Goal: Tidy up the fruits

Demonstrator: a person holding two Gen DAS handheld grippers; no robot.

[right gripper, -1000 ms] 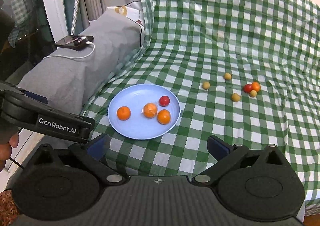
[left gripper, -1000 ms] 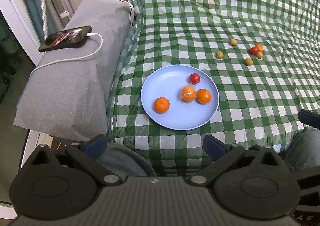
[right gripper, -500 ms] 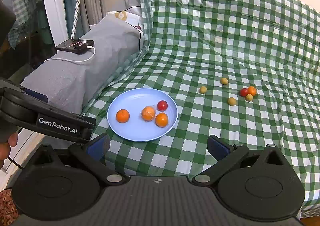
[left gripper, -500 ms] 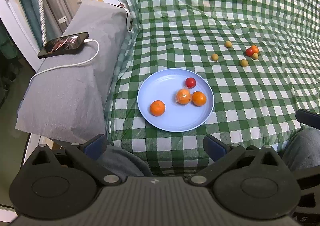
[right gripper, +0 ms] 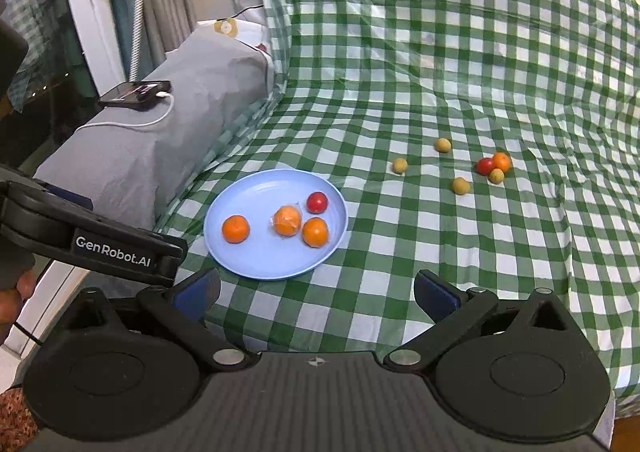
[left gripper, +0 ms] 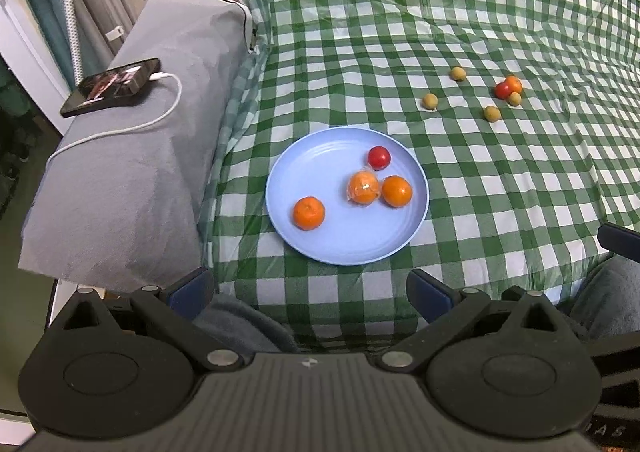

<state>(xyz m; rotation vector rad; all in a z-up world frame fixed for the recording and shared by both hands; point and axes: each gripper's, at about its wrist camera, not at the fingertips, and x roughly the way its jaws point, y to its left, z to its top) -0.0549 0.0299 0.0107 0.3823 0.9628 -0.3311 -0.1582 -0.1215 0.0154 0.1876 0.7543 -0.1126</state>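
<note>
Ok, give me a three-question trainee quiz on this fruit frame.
1. How many fruits lie on the round light-blue plate?
2. True or false: the left gripper holds the plastic-wrapped orange.
3. Which lies loose on the green checked cloth? A) small red tomato B) banana C) apple

Key: 1. Four. 2. False; both it and the right gripper are open. 3. A.

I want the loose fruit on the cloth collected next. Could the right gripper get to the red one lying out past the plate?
Probably yes. The right gripper is open and empty, and only bare checked cloth lies between it and the red fruit. An orange fruit and a yellowish one touch it, crowding the grasp.
</note>
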